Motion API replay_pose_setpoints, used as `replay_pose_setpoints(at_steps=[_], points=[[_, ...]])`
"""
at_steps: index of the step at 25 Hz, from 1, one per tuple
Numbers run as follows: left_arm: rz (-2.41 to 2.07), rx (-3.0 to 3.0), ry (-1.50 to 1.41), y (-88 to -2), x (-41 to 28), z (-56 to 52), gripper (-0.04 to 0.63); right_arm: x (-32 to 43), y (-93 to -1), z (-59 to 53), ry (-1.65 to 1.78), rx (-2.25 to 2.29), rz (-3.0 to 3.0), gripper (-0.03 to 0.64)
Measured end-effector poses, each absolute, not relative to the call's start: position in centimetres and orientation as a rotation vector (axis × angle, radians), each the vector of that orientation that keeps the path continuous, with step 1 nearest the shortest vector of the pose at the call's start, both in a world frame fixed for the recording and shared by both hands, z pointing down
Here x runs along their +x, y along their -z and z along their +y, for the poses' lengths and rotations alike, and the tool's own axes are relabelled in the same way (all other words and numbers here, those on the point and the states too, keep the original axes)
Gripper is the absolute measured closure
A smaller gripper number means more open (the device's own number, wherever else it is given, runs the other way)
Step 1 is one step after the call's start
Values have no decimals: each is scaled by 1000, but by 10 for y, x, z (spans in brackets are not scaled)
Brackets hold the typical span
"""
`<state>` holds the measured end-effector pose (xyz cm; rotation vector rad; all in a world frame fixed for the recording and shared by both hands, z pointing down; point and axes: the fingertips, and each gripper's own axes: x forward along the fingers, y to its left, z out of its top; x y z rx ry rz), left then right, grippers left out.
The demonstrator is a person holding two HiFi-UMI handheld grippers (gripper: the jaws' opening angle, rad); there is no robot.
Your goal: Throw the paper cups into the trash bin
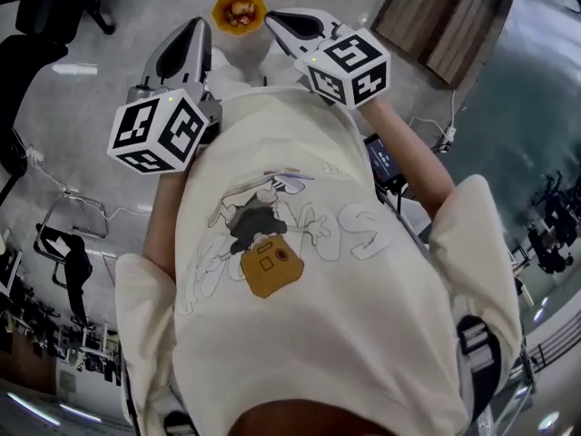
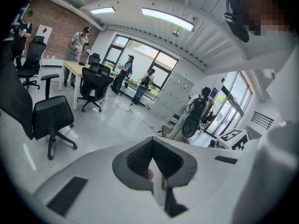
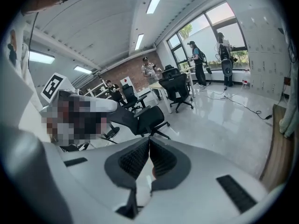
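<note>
In the head view both grippers are raised in front of the person's cream T-shirt (image 1: pixel 300 243). My left gripper (image 1: pixel 196 29) is at upper left and my right gripper (image 1: pixel 277 18) at upper centre. Between their tips, down on the grey floor, stands a round orange trash bin (image 1: pixel 240 10) with pale crumpled things inside. The left gripper (image 2: pixel 152 140) has its dark pads pressed together with nothing between them. The right gripper (image 3: pixel 149 140) is shut the same way and holds nothing. Neither gripper view shows a paper cup.
Black office chairs (image 2: pixel 51 118) (image 3: pixel 145 118) stand on the glossy floor, with desks (image 2: pixel 77 69) and several people by the windows. A wooden panel (image 1: pixel 445 16) lies at the head view's upper right, and cables (image 1: pixel 68 189) trail at the left.
</note>
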<state>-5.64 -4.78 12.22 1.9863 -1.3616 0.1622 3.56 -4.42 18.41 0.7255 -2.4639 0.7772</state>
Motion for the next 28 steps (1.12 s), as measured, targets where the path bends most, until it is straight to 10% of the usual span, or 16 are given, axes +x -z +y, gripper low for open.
replay_pose_setpoints(at_steps=[28], points=[[-1325, 1992, -63, -90, -64, -32, 590, 13, -119, -14, -776, 663, -2556, 611]])
